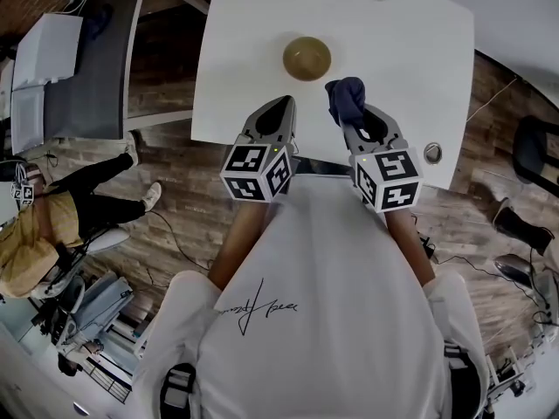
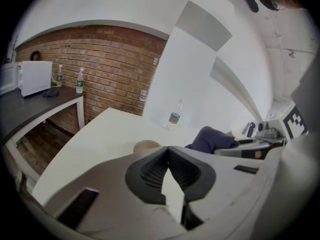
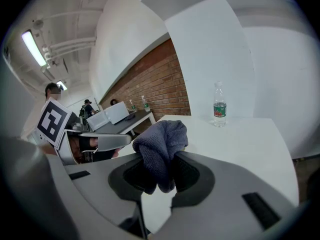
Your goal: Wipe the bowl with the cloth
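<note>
Now right claw (image 3: 159, 160) clamps cloth (image 3: 162, 136); left claw (image 2: 168, 151) closed, empty.

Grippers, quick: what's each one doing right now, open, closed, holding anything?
Left gripper: closed, nothing between its jaws.
Right gripper: closed on the dark blue cloth.
</note>
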Tool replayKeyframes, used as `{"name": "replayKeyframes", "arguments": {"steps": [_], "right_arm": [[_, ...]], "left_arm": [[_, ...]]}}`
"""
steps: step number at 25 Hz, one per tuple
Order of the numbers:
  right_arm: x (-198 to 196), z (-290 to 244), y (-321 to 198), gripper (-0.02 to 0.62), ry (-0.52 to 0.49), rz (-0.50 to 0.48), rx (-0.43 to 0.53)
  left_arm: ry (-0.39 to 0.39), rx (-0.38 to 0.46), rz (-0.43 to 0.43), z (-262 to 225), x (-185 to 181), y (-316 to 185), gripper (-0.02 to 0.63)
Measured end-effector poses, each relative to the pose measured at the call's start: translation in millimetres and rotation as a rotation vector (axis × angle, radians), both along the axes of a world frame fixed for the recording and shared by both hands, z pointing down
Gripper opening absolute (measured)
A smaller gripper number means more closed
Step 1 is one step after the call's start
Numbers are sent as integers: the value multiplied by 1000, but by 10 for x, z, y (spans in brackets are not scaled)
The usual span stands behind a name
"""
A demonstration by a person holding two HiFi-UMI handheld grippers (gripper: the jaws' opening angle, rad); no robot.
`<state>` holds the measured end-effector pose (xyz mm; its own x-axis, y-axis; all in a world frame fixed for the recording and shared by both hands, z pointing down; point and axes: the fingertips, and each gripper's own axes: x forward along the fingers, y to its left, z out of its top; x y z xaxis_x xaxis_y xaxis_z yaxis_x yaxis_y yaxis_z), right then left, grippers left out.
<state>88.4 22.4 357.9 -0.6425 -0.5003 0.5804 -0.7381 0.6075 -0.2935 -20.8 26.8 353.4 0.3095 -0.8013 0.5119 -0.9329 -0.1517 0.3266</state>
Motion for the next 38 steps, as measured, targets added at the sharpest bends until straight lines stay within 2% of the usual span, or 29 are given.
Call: {"name": "replayKeyframes", "arguments": {"steps": [6, 12, 15, 22, 27, 31, 34, 38], "right_arm": [[-208, 92, -104, 81, 26, 45, -31], [-486, 226, -508, 81, 75, 103, -75], [-571, 317, -431, 81, 95, 126, -96], [-570, 388, -299, 81, 123, 192, -112], [-628, 404, -319, 81, 139, 217, -108], [-583, 446, -327, 81, 162, 240, -95], [-536, 494, -343, 81, 168, 254, -95], [-522, 582, -365, 81, 168, 232, -102]], "left_arm": [[-1, -31, 71, 130, -192, -166, -9], [-8, -88, 128, 306, -560, -655, 8], [-8, -99, 145, 415, -709, -630, 14], [-4, -123, 229, 592, -737, -619, 15], [-32, -144, 293, 723, -765, -706, 22], [-5, -123, 331, 736, -721, -777, 32], [-4, -116, 342, 767, -715, -844, 32], [-14, -136, 334, 872, -737, -909, 63]]}}
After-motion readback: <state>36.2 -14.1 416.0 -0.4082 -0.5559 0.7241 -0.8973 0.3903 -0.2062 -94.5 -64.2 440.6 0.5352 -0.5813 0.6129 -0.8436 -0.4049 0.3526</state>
